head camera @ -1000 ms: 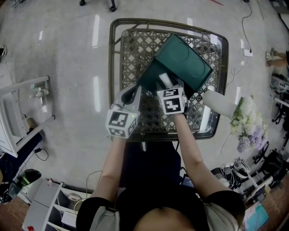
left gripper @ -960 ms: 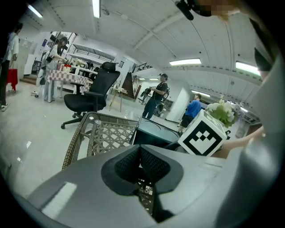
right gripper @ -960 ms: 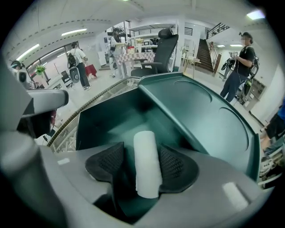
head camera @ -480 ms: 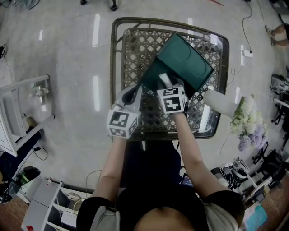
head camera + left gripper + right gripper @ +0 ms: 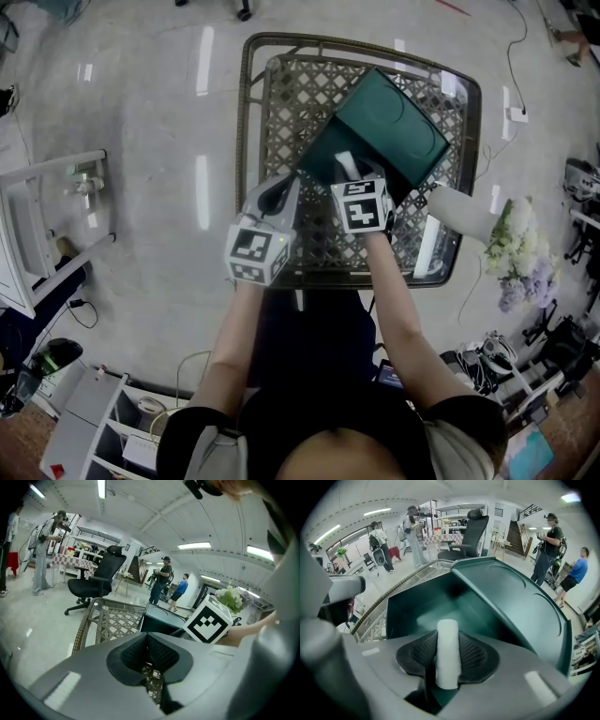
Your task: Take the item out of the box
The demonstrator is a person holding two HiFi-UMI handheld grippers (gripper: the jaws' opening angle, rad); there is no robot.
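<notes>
A dark green box (image 5: 323,155) lies open on the wicker table (image 5: 248,122), its lid (image 5: 394,122) folded back to the far right. My right gripper (image 5: 352,173) reaches into the box's mouth. Its jaws are closing, and the pads flank and touch a white cylinder (image 5: 448,651) that stands upright between them over the box interior (image 5: 422,606). The white cylinder (image 5: 345,166) shows just beyond the marker cube in the head view. My left gripper (image 5: 278,192) hovers at the box's near left corner, shut, with nothing between its pads (image 5: 161,656); only the table lattice shows below them.
A bouquet with a white wrap (image 5: 469,214) lies off the table's right edge. A white frame (image 5: 42,216) stands on the floor to the left. An office chair (image 5: 98,576) and several standing people are farther out in the room.
Both grippers stay almost where they were by the box. The head view has shifted slightly, so everything sits a little to the right.
</notes>
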